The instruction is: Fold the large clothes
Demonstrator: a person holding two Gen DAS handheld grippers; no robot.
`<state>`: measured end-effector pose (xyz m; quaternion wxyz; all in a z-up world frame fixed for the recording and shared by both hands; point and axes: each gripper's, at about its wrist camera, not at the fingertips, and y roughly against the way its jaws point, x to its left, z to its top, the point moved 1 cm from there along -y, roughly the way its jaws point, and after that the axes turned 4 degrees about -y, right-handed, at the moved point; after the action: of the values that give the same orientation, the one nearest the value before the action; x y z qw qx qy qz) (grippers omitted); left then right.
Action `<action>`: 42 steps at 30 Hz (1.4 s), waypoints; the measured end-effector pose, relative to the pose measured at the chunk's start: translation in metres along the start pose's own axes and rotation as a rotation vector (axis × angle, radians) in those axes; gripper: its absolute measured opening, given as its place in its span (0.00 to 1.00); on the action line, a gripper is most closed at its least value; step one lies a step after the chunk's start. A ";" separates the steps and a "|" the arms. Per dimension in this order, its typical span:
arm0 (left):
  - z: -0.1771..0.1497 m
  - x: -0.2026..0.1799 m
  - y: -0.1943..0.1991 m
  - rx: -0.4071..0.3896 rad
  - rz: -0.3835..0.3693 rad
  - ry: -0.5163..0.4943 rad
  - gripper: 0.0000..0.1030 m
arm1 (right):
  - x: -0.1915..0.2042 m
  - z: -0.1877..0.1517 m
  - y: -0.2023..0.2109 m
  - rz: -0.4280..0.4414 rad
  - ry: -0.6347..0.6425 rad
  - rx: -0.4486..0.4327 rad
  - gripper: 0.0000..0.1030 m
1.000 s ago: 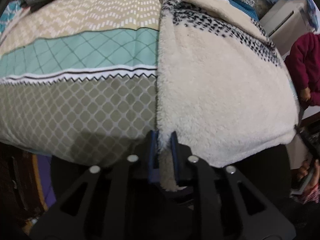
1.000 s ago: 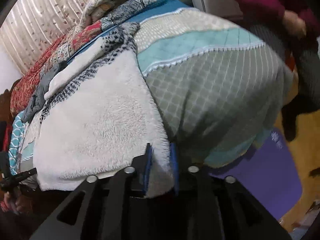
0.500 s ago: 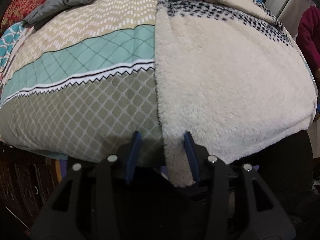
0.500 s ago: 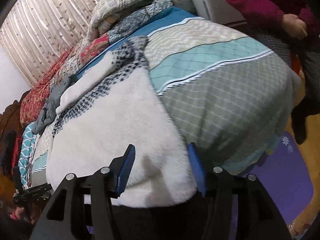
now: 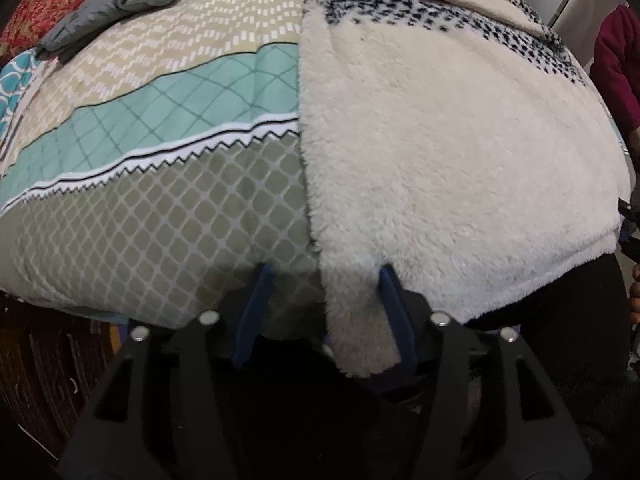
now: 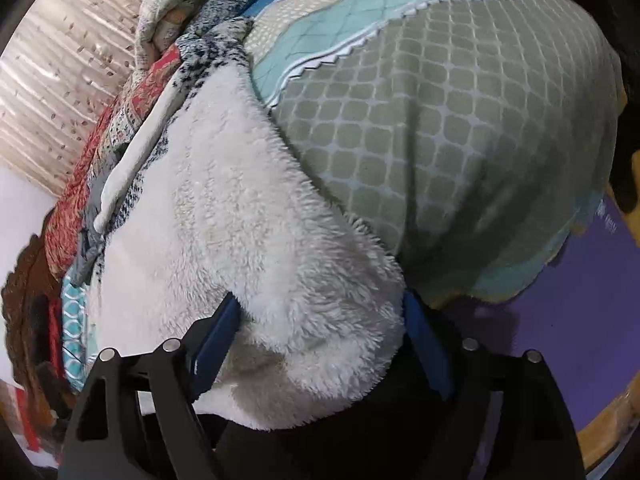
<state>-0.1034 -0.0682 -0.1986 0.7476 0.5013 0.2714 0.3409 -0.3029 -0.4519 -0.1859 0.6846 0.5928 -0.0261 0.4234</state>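
Basically the bed [image 5: 168,216], w/ its patterned sheet, fills both views beyond the fingers, and the fleece [image 5: 460,168] lies flat on it, near hem hanging over the bed edge toward both grippers. Fleece looks thick, plush, floppy: prob. light-to-medium weight, zero stiffness, will sag and drape as soon as it's lifted; pile is grippy not slick, nothing fragile. Bulk is the issue, so a fat fold needs wide fingers and a deep bite, not a tip pinch. Best holds, imo: hem corners, one per gripper, so the edge stays taut. Left gripper [image 5: 320,312]: fingers spread and opening, hem corner hangs between them on the right-finger side, touching or nearly touching that pad, not pinched. Right gripper [image 6: 320,344]: fingers spread wide and opening, other hem corner bulges between them, brushing both pads but loose, not clamped. Other bedding is heaped far beyond the fingertips.
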 end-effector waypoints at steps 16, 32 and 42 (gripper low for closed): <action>0.013 -0.010 -0.017 -0.001 -0.146 0.027 0.94 | 0.044 -0.013 0.007 -0.290 0.169 -0.138 0.81; 0.011 -0.005 -0.018 0.020 -0.154 0.040 0.94 | 0.033 -0.006 -0.002 -0.231 0.125 -0.106 0.81; 0.010 -0.005 -0.016 0.020 -0.153 0.031 0.94 | 0.030 -0.007 -0.001 -0.218 0.117 -0.102 0.82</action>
<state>-0.0949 -0.0824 -0.2100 0.7622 0.4811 0.3239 0.2878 -0.2861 -0.4289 -0.1729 0.7562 0.5308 0.0572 0.3784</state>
